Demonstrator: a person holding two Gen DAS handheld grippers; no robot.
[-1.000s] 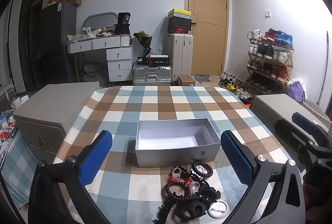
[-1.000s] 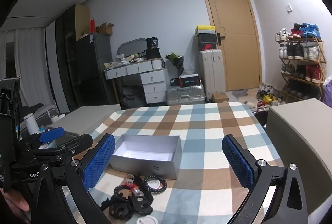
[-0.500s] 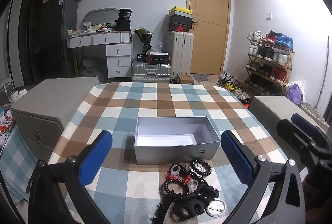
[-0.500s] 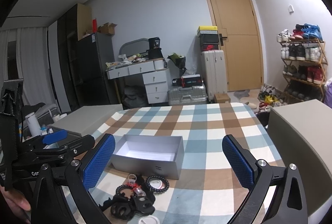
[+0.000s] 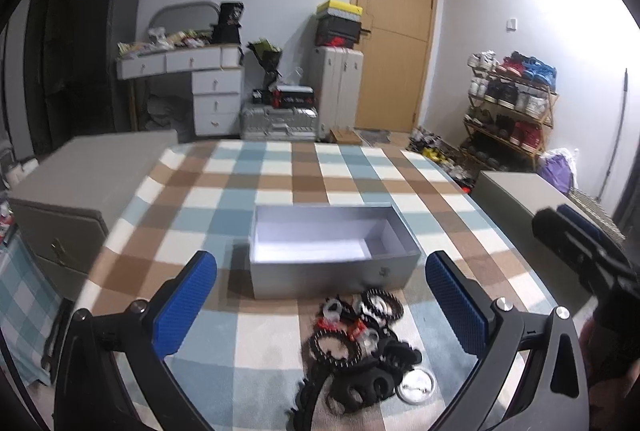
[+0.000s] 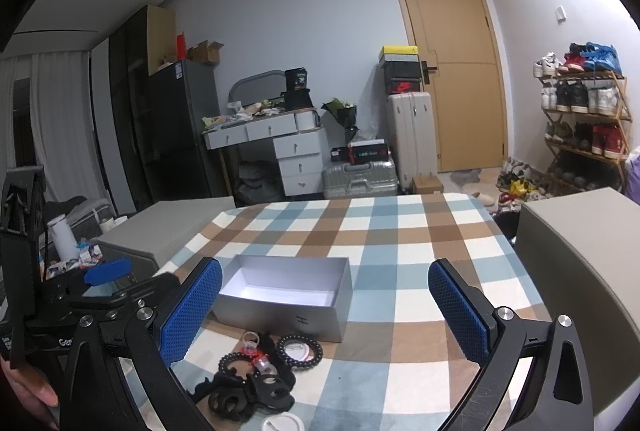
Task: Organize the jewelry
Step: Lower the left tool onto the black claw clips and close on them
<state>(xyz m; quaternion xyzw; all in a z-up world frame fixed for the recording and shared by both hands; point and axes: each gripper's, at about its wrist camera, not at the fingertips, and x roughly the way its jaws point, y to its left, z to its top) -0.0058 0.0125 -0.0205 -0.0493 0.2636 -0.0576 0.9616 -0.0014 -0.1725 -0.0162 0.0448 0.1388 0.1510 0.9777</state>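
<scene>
Left wrist view shows the left gripper [image 5: 320, 305] with its blue pads spread wide and nothing between them, hovering above the pile of jewelry [image 5: 362, 347] on the checked tablecloth [image 5: 224, 191]. Only this view shows the whole pile: black beaded bracelets [image 5: 334, 345], small clear-and-red pieces [image 5: 362, 331], black claw clips [image 5: 368, 385] and a round silver badge [image 5: 416, 383] at its near right edge, all somewhat blurred. At the right edge of this view is the right gripper [image 5: 580, 243], seen from the side.

Right wrist view has the right gripper [image 6: 324, 305] just as widely spread and holding nothing. The jewelry lies low and left here, a beaded ring [image 6: 300, 349] beside the clips [image 6: 250, 393], and the left gripper [image 6: 106, 273] sits at the left edge over a cluttered low surface that the other camera does not catch.

A silver open box [image 5: 332, 251] stands just behind the pile, its white inside bare. Grey cabinets [image 5: 84, 175] flank the table. Beyond it are a white drawer desk [image 6: 280, 147], suitcases [image 6: 410, 135], a wooden door [image 6: 452, 63] and a shoe rack [image 6: 584, 119]. Nothing lies between either gripper and the pile.
</scene>
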